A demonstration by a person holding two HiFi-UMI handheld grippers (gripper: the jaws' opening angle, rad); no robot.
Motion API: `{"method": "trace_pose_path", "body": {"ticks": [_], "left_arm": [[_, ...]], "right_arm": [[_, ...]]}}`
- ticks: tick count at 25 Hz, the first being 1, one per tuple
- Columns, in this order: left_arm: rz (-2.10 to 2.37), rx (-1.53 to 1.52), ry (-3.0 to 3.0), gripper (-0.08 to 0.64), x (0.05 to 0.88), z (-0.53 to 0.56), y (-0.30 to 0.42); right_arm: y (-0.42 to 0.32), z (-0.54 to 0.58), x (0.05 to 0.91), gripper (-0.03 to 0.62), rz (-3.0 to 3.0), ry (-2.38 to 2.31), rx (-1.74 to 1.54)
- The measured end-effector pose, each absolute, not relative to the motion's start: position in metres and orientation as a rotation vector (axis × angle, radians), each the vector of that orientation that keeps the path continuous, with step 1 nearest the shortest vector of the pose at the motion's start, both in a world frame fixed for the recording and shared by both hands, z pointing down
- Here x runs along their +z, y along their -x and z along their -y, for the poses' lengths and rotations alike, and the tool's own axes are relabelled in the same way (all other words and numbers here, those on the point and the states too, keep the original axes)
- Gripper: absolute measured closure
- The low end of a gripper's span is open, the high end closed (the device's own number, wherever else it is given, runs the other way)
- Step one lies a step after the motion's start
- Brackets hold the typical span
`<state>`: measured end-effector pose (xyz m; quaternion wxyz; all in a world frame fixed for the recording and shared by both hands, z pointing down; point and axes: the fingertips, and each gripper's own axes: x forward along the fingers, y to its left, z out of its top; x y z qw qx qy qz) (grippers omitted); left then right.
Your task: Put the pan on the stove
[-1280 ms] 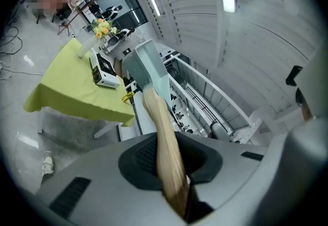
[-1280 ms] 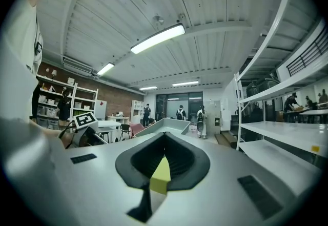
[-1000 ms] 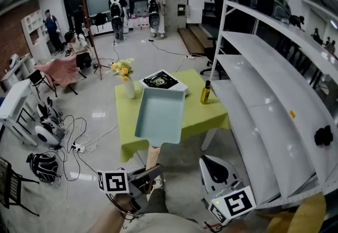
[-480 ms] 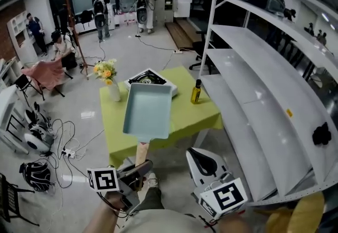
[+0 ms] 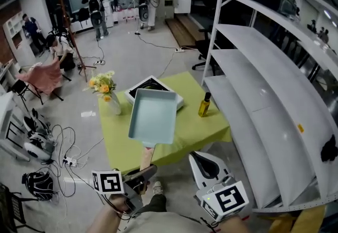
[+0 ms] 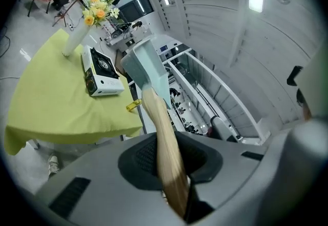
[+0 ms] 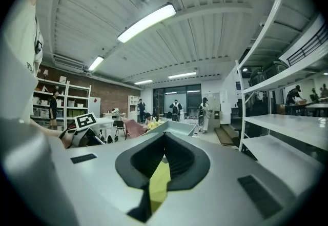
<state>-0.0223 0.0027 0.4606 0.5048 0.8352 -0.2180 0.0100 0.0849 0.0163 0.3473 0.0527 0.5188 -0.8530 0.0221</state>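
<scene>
Firmly pinched between the left gripper's [image 5: 141, 178] jaws is the pan's wooden handle [image 6: 165, 143] — it runs straight out through the dark pads, so the pan [image 5: 153, 117] sits out ahead of the jaws, carried in the air over the near side of the table [image 5: 195, 126]. The right gripper [image 5: 207, 166] hangs beside it to the right, a little apart; in the right gripper view its jaws are drawn together at the tips with nothing between them, and only a sliver of yellow-green cloth shows through the slit. Ahead of the left jaws, past the pan's far rim, the stove [image 5: 153, 87] rests on the table, a white single-burner unit with a black top; from the head view the pan covers its near part, while in the left gripper view the stove lies left of the pan and lower. A vase of yellow flowers [image 5: 107, 94] stands further left on the table, and an oil bottle [image 5: 204, 105] stands to the right of the pan, in front of the right jaws. White shelving [image 5: 264, 94] rises close along the right side. The pan is rectangular, pale blue-green with shallow upright walls and nothing in it — its handle is light, unpainted wood.
</scene>
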Motion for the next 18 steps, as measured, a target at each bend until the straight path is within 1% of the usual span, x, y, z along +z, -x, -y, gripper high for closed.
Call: {"method": "trace_pose_path", "body": {"ticks": [11,18], "left_arm": [[0.469,0.003,-2.003,0.479,0.453,0.144,0.03],[0.461,0.004,-1.996,0.479,0.455,0.213,0.039]], "right_arm": [[-0.074,0.131,0.343,0.586,2.558,-1.588,0.088],[-0.059,0.199,0.345,0.586,2.55,-1.581,0.087]]}}
